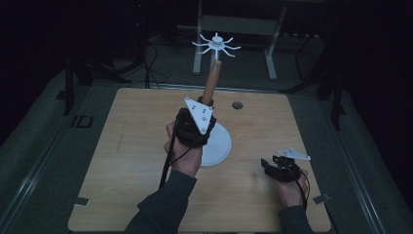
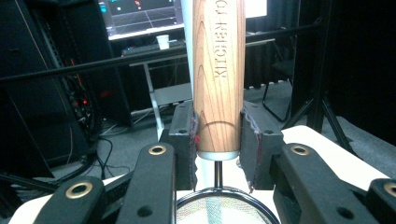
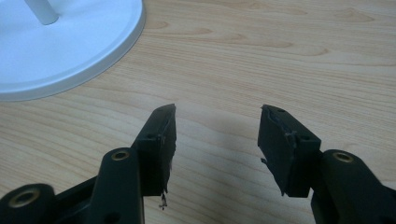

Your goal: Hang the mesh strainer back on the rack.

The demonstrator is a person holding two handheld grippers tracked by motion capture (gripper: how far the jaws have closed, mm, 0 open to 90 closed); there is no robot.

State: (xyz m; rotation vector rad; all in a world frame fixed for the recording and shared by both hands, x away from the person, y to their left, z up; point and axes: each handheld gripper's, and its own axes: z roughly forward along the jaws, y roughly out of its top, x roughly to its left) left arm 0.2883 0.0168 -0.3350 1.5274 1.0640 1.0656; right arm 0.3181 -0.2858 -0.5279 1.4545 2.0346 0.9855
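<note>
My left gripper (image 1: 206, 102) is raised over the middle of the table, shut on the wooden handle (image 1: 212, 80) of a kitchen strainer. In the left gripper view the pads (image 2: 192, 137) press both sides of the handle (image 2: 218, 70) near its metal collar, and the round mesh sieve (image 2: 226, 210) sits below, close to the camera. The handle points up toward the hooked crown (image 1: 215, 45) of a white stand, whose round base (image 1: 220, 146) lies on the table. My right gripper (image 1: 267, 165) rests low at the front right, open and empty (image 3: 217, 126), apart from the base (image 3: 70, 42).
The wooden table (image 1: 136, 146) has a small dark hole (image 1: 237, 105) near its far edge. A metal frame (image 1: 234, 24) stands on the floor behind it. The left gripper view shows a monitor (image 2: 140, 16), a paper cup (image 2: 162, 42) and dark stands beyond.
</note>
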